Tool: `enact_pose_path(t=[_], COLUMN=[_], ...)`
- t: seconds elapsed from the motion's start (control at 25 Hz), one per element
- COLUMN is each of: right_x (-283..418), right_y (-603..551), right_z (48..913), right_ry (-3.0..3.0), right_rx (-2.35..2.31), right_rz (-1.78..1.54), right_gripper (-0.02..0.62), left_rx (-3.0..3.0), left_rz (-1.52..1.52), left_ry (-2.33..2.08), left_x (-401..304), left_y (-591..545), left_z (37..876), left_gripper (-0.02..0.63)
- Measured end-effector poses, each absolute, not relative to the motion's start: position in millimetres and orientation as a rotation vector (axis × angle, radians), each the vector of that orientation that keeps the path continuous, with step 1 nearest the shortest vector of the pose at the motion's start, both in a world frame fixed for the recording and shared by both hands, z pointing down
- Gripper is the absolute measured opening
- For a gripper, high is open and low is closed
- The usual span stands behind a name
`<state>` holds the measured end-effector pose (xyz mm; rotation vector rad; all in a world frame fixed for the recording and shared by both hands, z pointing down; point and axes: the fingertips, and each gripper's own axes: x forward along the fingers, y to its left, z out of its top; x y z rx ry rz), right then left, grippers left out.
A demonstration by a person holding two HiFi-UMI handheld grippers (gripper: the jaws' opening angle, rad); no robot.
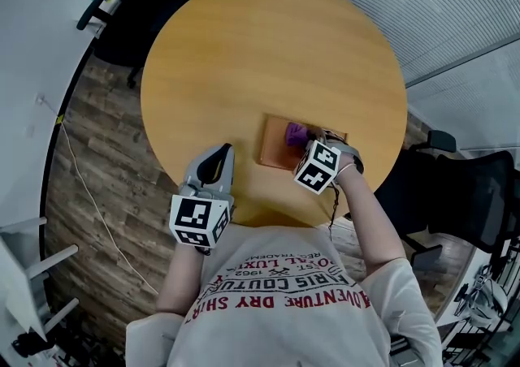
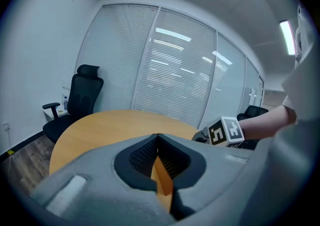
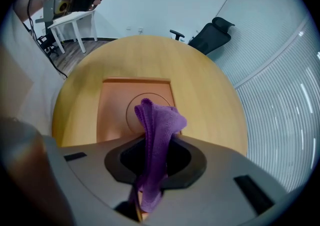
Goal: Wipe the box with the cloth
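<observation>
Item: round wooden table [image 1: 268,49], with a flat orange-brown box [image 1: 275,146] lying at 5 o'clock from its centre, close to the near edge. In the head view the box's 3 o'clock end was hidden behind the right gripper [image 1: 307,141] and its marker cube. In the right gripper view the box's [image 3: 117,105] near edge was cut off by the gripper body. Right gripper [image 3: 155,162]: fingers clamped on a purple cloth [image 3: 157,135], whose folded end stood over a circular mark [image 3: 131,112] on the lid, part-covering it; contact between cloth [image 1: 294,133] and lid could not be made out. Left gripper [image 1: 218,156]: at the table's 7 o'clock edge, well apart from the box. Its fingers [image 2: 158,145] were together at the tips, nothing between them. Bare tabletop ran open from 9 through 12 to 2 o'clock. Black office chairs stood off the rim at 10 o'clock [image 1: 138,24] and 4 o'clock [image 1: 467,195].
</observation>
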<state>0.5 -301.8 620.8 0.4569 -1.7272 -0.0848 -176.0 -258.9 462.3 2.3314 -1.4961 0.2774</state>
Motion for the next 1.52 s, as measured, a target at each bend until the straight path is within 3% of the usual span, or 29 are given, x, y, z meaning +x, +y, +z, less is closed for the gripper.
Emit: enact_pose_path(t=[1.52], right_x=[-2.6], right_y=[-174.1], right_z=[618.5], right_ry=[-1.934], right_rx=[0.42], right_rz=[0.044], right_gripper=[0.074], left_rx=[2.409], left_rz=[0.325], left_ry=[-1.38], left_x=[-123.5], left_y=[-208.6], left_z=[464.2], left_gripper=[0.009])
